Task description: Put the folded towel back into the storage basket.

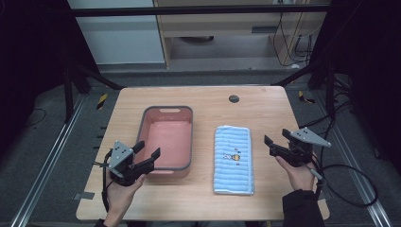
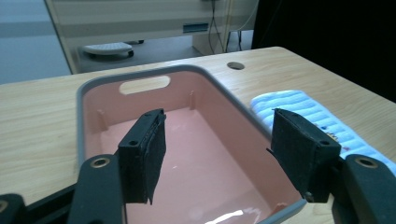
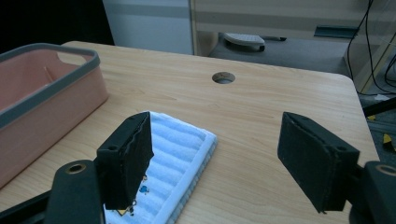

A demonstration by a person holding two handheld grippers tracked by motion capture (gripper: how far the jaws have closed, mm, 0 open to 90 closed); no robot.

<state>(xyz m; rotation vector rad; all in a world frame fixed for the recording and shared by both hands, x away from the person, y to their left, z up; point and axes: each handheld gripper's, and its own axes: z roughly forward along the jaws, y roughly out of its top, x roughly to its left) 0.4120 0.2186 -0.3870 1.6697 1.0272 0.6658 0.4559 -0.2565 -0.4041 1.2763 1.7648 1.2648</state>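
The folded towel (image 1: pixel 232 159) lies flat on the table (image 1: pixel 203 97) beside the empty pink bin (image 1: pixel 168 137). Both grippers, left (image 1: pixel 147 154) and right (image 1: pixel 276 138), hover spread wide, flanking these 2 things, seemingly ready to grasp.

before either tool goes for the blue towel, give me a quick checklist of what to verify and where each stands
1. Right tool open: ok, jaws wide apart in the right gripper view.
2. Left tool open: ok, nothing between its jaws.
3. Blue towel folded and flat on the table: ok.
4. Towel free of the pink bin: ok, a strip of bare wood lies between them.
5. Bin empty: ok, its pink floor is bare.
6. Right tool lined up on the towel: not ok, it sits off the towel's right edge.
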